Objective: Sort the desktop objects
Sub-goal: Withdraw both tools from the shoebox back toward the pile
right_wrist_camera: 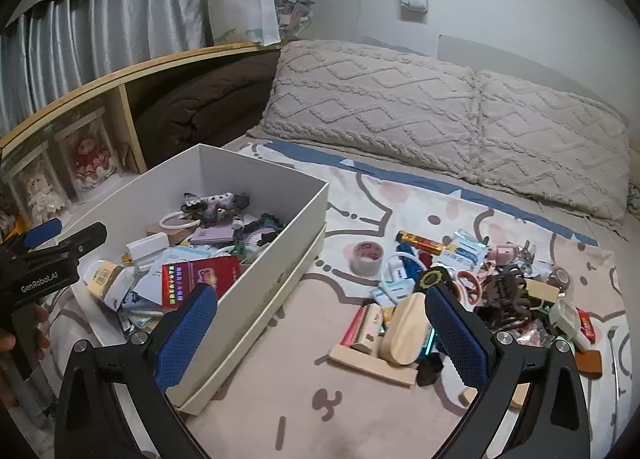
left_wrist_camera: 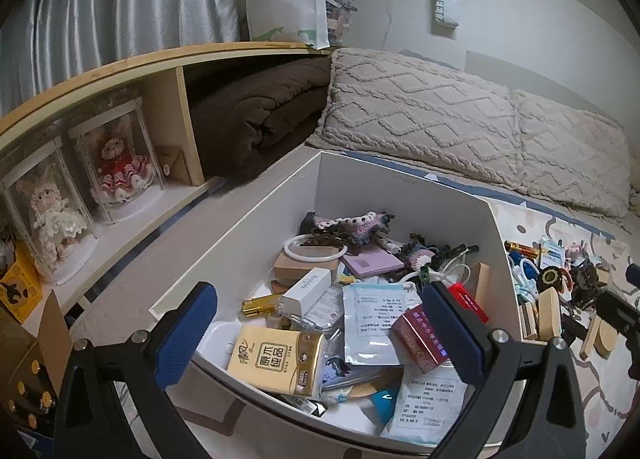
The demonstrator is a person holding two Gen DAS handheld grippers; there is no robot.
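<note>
Bed (right_wrist_camera: 304, 387): it is carrying everything here, so its soft printed cover is giving a yielding base under each pick.
White box (right_wrist_camera: 256, 219): it is sitting on the left part of the bed, open-topped and already holding many small things; its stiff card walls are looking light, so a push on the rim could be sliding it.
Loose pile (right_wrist_camera: 460, 291): the things not yet sorted are lying to the right of the box, well apart from its wall, crowded and overlapping.
Left claw (left_wrist_camera: 320, 339): it is hanging over the near end of the box, jaws spread wide and gripping nothing; a yellow tissue pack (left_wrist_camera: 276, 363) is lying in the box below it.
Right claw (right_wrist_camera: 320, 339): it is hovering over bare bed cover between box and pile, jaws released and empty.
Wooden block (right_wrist_camera: 408, 329): rounded, stiff and probably light, it is lying at the near edge of the pile; taking it across its narrow sides is looking safest, as the smooth face may be slipping.
Tape roll (right_wrist_camera: 366, 257): it is standing apart from the pile, rigid, and is offering its outer wall for a grip.
Brown hair clip (right_wrist_camera: 506, 299): springy and toothed, it is likely snagging its neighbours; gripping its spine is seeming best.
Scissors (right_wrist_camera: 470, 283): orange handles are showing, half buried.
</note>
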